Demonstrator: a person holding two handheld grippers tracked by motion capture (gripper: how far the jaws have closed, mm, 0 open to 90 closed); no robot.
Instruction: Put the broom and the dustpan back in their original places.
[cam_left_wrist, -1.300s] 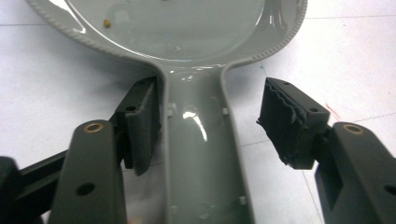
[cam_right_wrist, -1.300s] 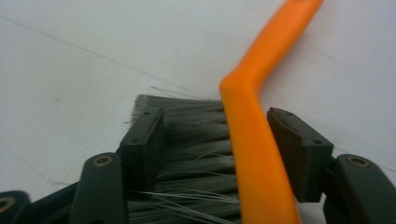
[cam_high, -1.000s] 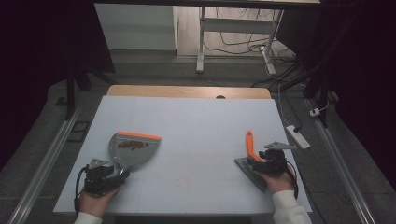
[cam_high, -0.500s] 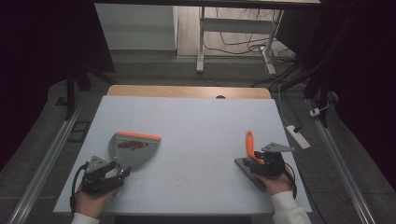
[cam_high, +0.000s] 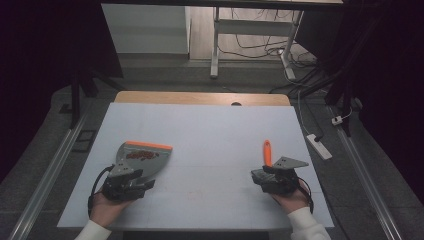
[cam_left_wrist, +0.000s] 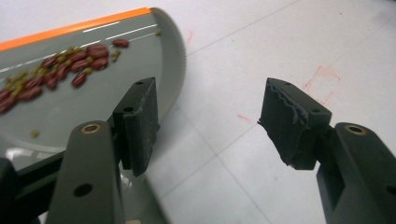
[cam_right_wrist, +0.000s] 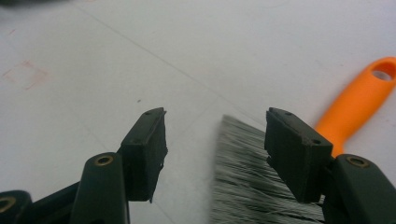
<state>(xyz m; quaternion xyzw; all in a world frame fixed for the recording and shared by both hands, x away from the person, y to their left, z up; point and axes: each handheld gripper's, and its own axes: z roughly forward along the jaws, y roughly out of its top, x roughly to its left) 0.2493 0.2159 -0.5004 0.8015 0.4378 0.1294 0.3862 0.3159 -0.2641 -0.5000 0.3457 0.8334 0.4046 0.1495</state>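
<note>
Nearest, the left gripper (cam_high: 131, 184) rests with jaws spread wide and empty, just beside the grey dustpan (cam_left_wrist: 84, 88), whose tray holds red beans (cam_left_wrist: 70, 70) near its orange edge. Likewise, the right gripper (cam_high: 270, 179) stands spread and empty over the brush (cam_right_wrist: 261, 186) bristles; its orange handle (cam_high: 267, 151) points away across the white table (cam_high: 210, 130).

Evenly lit white table, dark surroundings, soft close-up blur.
</note>
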